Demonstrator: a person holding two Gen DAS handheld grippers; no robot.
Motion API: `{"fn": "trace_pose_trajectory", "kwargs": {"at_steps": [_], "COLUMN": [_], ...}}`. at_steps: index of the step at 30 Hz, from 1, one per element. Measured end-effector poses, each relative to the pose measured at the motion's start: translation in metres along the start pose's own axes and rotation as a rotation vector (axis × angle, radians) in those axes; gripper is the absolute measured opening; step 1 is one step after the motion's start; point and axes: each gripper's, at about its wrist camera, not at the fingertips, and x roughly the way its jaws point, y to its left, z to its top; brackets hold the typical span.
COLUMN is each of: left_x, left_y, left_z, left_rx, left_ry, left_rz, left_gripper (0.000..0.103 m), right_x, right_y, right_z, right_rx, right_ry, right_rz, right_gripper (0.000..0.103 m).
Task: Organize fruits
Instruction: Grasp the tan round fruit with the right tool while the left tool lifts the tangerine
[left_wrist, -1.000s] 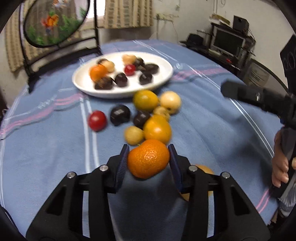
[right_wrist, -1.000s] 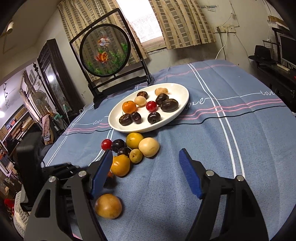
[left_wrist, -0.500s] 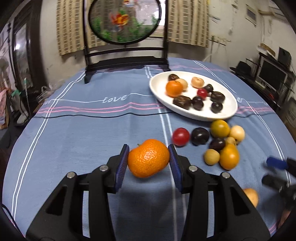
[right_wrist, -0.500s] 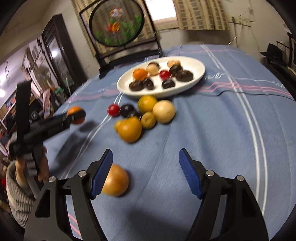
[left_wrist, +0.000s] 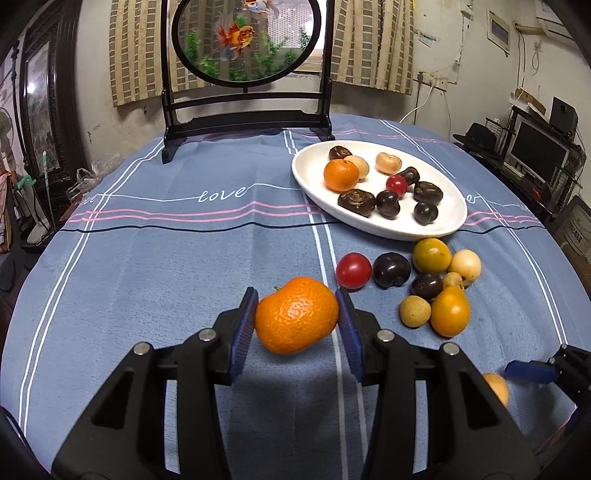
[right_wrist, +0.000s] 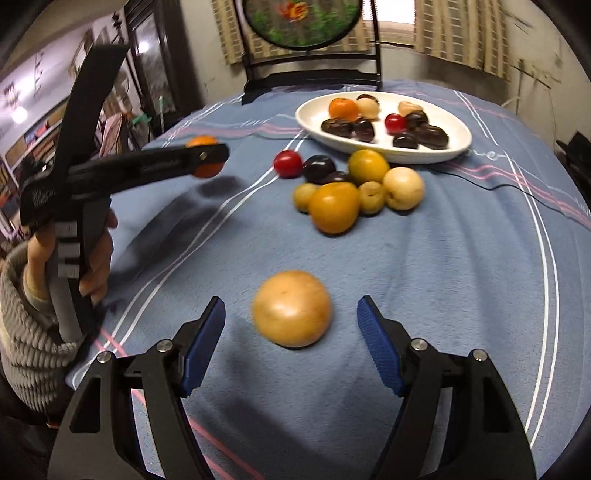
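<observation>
My left gripper (left_wrist: 296, 320) is shut on an orange mandarin (left_wrist: 296, 320) and holds it above the blue tablecloth; it also shows in the right wrist view (right_wrist: 205, 160). My right gripper (right_wrist: 290, 341) is open, its blue pads on either side of a tan round fruit (right_wrist: 291, 308) that lies on the cloth. A white oval plate (left_wrist: 448, 225) holds a mandarin, a red fruit and several dark and pale fruits. A cluster of loose fruits (left_wrist: 432, 286) lies in front of the plate.
A dark wooden stand with a round goldfish screen (left_wrist: 245, 40) stands at the table's far edge. The blue striped tablecloth (left_wrist: 166, 258) covers the round table. A desk with monitors (left_wrist: 535, 151) is at the right, beyond the table.
My left gripper swung left with the mandarin, away from the fruit cluster. My right gripper moved left and forward, so the tan fruit now lies between its open pads.
</observation>
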Motion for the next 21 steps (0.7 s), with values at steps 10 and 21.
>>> {"fn": "trace_pose_trajectory", "kwargs": {"at_steps": [10,21], "left_x": [0.001,-0.003], "left_y": [-0.002,-0.007], "left_z": [0.0,0.004], "left_rx": [0.009,0.023], "left_ry": [0.007,-0.014], "left_rz": [-0.003,0.003], "left_gripper": [0.044,0.044], "right_x": [0.013,-0.021], "right_y": [0.004,-0.016], "right_z": [-0.001,0.008], "right_rx": [-0.02,0.04], "right_ry": [0.059,-0.064], "right_rz": [-0.019,-0.042], "right_gripper": [0.046,0.046]}}
